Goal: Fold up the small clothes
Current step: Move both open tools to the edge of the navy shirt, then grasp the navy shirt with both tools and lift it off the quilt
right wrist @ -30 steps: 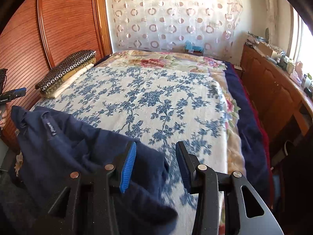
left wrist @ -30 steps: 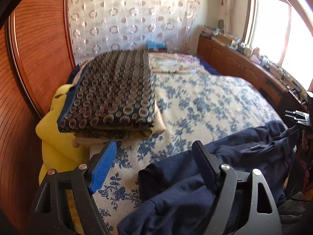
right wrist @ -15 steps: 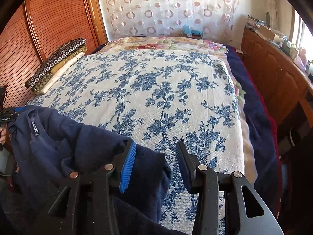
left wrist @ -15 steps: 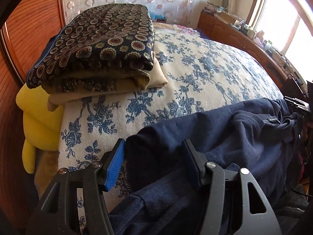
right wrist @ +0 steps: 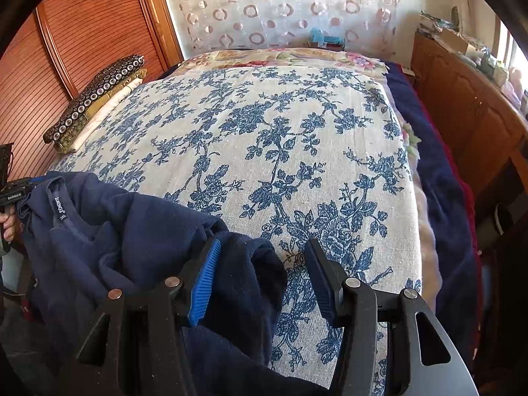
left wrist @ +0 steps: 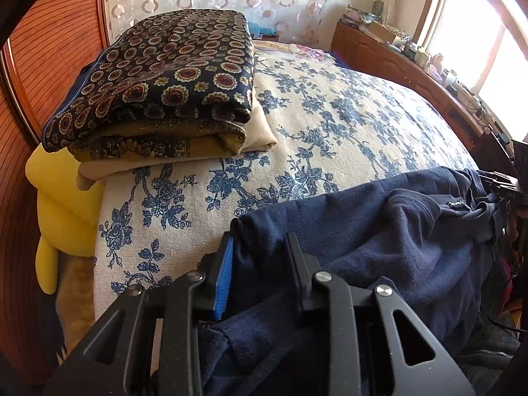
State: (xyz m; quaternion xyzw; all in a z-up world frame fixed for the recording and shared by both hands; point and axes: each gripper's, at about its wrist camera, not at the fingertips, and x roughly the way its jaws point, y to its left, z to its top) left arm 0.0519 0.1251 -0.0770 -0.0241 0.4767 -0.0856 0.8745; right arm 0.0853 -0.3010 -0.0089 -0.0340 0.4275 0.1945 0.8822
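Presently my left claw [left wrist: 260, 264] pinches a fold of the navy sweater [left wrist: 379, 241], my right claw [right wrist: 260, 274] gapes wide around its other bunched end, garment lying across the near edge of the floral bedspread [right wrist: 280, 138].

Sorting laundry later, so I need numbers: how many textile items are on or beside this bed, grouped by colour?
Navy garment: 1
Dark medallion-print folded cloth: 1
Mustard-brown folded cloth: 1
Cream folded cloth: 1
Blue-floral bedspread: 1
Yellow item beside the bed: 1
Total: 6
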